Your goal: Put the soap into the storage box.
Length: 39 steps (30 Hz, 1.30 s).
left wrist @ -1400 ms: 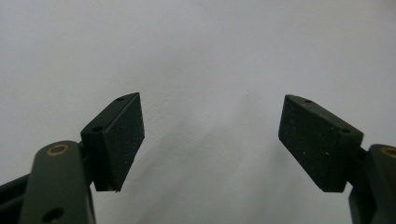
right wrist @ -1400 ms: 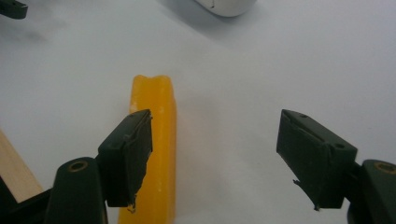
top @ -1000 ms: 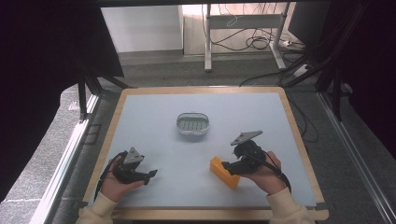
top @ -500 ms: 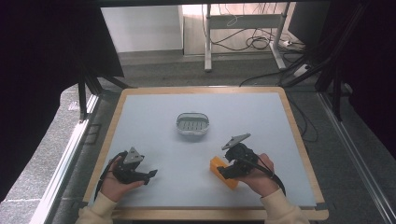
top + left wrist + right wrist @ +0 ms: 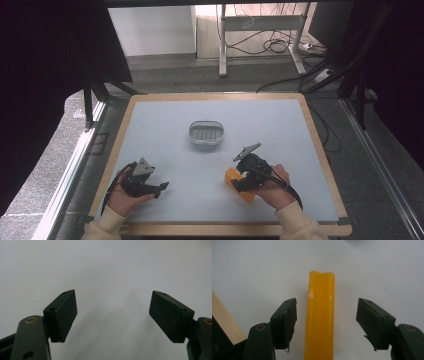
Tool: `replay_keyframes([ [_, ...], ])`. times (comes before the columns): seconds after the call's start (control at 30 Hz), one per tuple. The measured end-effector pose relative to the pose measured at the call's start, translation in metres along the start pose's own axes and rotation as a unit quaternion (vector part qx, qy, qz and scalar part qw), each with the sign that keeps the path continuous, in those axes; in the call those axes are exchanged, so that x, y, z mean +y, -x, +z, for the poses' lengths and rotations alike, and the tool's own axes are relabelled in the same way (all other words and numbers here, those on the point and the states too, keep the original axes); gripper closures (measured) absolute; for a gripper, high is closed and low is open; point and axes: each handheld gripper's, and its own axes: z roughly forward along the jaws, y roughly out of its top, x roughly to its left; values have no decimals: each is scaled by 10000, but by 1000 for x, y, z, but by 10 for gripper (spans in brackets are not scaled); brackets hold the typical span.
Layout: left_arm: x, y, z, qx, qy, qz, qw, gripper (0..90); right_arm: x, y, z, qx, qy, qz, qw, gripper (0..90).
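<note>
An orange-yellow sponge block (image 5: 235, 181) lies on the pale blue table mat near the front right. In the right gripper view the block (image 5: 320, 315) runs lengthwise between the jaws, which stand apart on either side without touching it. My right gripper (image 5: 239, 184) is open over the block's near end. My left gripper (image 5: 161, 188) rests at the front left, open, and in the left gripper view its pads (image 5: 63, 315) frame bare mat with nothing between them.
A small grey oval dish (image 5: 206, 133) with a slotted insert sits at the middle of the table. The wooden rim (image 5: 220, 229) borders the mat, and its edge (image 5: 224, 322) shows at the left of the right gripper view. Cables lie on the floor beyond.
My right gripper has moved left and down onto the orange block, so its jaws now straddle it. The left gripper has stayed in place.
</note>
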Motion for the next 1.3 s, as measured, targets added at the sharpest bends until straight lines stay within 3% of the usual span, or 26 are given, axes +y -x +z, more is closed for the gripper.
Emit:
replay_keyframes([
  [0.63,0,0,0,-5,-1,6,10000,223,2,3,25,106,-661,145,9977,443],
  [0.93,0,0,-1,-8,-1,9,10000,223,4,-1,32,100,-955,33,9954,547],
  [1.03,0,0,-1,-8,-2,13,10000,223,5,-3,33,166,-958,-22,9953,600],
  [1.3,0,0,-1,-5,1,17,10000,223,5,-3,32,186,-948,-110,9953,617],
])
